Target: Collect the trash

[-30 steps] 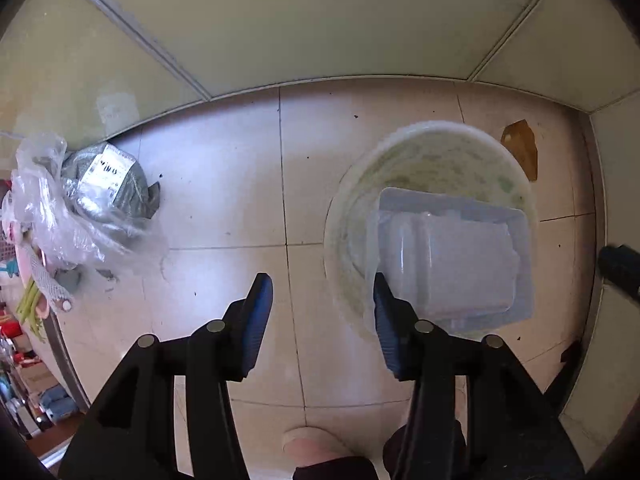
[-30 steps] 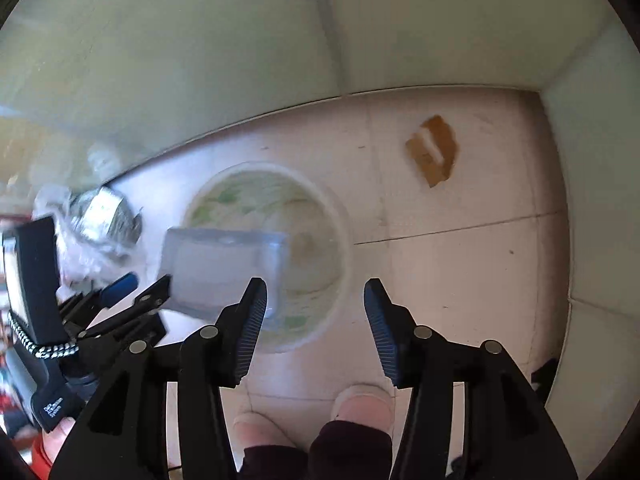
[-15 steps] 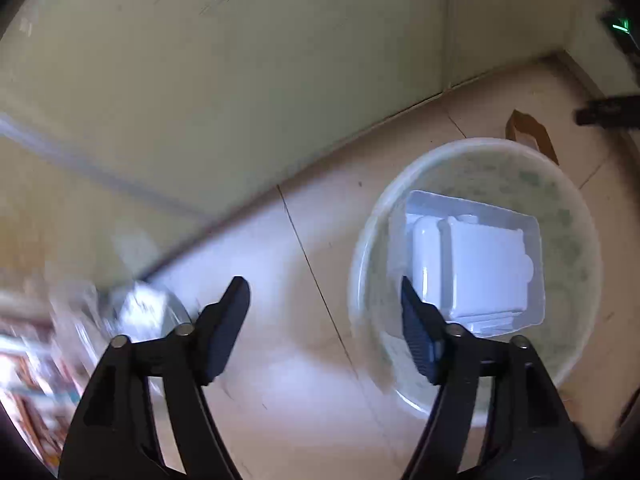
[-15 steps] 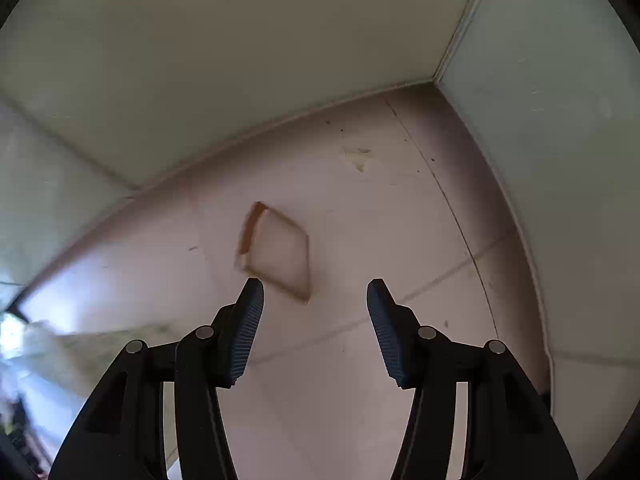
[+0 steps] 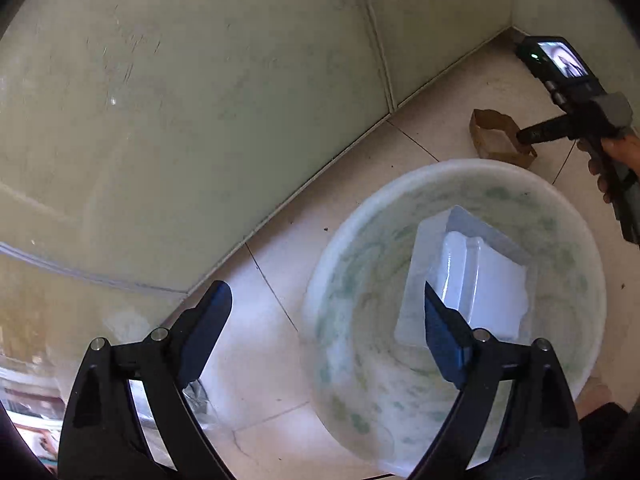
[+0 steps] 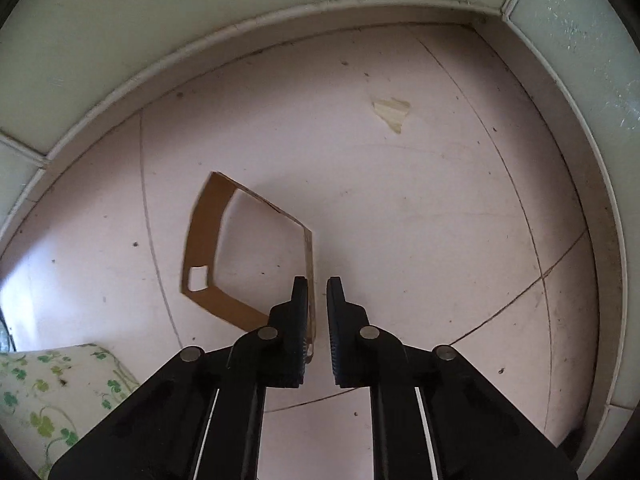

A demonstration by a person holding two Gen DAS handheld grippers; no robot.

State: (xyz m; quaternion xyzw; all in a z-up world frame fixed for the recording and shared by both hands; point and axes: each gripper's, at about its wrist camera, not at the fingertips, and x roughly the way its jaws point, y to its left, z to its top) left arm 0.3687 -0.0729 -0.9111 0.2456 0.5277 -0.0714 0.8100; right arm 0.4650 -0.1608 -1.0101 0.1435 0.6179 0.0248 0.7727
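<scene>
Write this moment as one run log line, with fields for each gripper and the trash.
left gripper: open, above bin | clear plastic tray: in bin | right gripper: jaws just closed on cardboard sleeve wall | sleeve: on floor

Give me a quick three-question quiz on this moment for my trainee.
1. True or false: the clear plastic container lies inside the basin.
2. The right claw is closed on: A the cardboard sleeve; B the basin rim; C a tin can.
3. Is the pale scrap on the floor touching the cardboard sleeve or apart from it?
Key: 1 true; 2 A; 3 apart.
</scene>
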